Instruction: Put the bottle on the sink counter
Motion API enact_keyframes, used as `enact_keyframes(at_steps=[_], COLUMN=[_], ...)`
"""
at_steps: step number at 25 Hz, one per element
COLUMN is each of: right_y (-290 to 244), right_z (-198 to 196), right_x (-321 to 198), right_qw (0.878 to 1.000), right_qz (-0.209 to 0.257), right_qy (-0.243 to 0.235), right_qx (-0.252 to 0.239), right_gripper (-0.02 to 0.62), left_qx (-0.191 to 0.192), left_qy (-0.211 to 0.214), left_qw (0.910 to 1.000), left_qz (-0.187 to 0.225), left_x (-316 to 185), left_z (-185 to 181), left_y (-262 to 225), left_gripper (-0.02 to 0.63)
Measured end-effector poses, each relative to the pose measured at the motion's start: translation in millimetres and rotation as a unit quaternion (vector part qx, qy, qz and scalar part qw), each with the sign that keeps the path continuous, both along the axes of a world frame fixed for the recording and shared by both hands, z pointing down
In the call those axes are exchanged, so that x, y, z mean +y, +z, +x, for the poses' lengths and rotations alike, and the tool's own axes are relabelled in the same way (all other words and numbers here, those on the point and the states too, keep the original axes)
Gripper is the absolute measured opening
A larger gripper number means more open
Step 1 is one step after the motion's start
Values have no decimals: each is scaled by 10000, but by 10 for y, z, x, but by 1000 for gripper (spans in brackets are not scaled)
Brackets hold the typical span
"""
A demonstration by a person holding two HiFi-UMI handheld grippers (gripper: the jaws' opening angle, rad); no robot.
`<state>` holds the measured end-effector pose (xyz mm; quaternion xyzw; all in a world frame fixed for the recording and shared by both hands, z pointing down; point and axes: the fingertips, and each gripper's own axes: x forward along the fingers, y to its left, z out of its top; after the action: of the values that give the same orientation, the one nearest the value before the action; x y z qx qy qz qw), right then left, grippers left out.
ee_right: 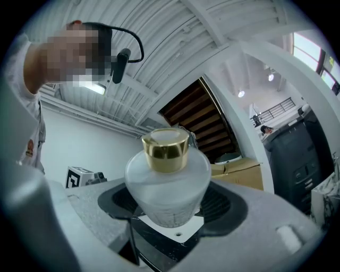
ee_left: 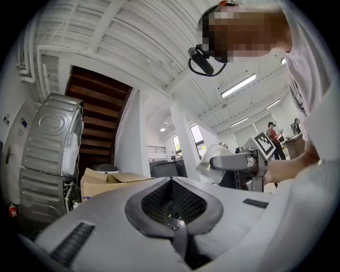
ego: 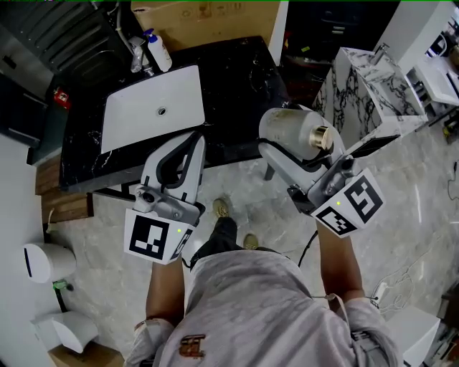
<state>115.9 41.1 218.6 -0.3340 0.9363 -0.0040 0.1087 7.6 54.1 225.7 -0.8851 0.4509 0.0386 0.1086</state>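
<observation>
A frosted glass bottle (ego: 287, 127) with a gold cap (ego: 321, 137) is held in the air to the right of the counter, lying tilted with its cap toward the person. My right gripper (ego: 285, 143) is shut on it. In the right gripper view the bottle (ee_right: 167, 183) fills the space between the jaws, cap pointing at the camera. My left gripper (ego: 195, 140) hangs over the front edge of the black sink counter (ego: 237, 79), jaws closed on nothing. The left gripper view shows its shut jaws and the bottle (ee_left: 211, 162) off to the right.
A white basin (ego: 152, 106) is set in the counter, with a tap (ego: 136, 54) and a pump bottle (ego: 159, 50) behind it. A marble-patterned pedestal (ego: 366, 93) stands to the right. A cardboard box (ego: 208, 18) lies behind the counter. The floor is pale marble tile.
</observation>
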Motion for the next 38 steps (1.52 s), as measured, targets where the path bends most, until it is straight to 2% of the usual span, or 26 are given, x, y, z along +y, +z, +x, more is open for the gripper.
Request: enact_keyframes(at_steps=[12,18,28,38], right_y=[108,179,348,765], right_z=[-334,-520,-705,-744], right_x=[-937,-1485,-2219,-2941], right_qw=[9990,9967,9897,9819], right_qz=[-128,-221,-422,-736], right_qy=[332,633,1133,1070], right_qx=[289,466,766,1376], right_gripper=[331,331,331,331], left_qx=[118,129,38,272], left_qy=[144,408,771,626], left_qw=[9998,9989,9960,9960], left_qz=[-51,-173,-451,-579], left_x=[-1032,-1606,-2293,-2743], left_z=[-429,-588,-812,-784], left_y=[154,269,481,605], left_gripper=[2,2,2,2])
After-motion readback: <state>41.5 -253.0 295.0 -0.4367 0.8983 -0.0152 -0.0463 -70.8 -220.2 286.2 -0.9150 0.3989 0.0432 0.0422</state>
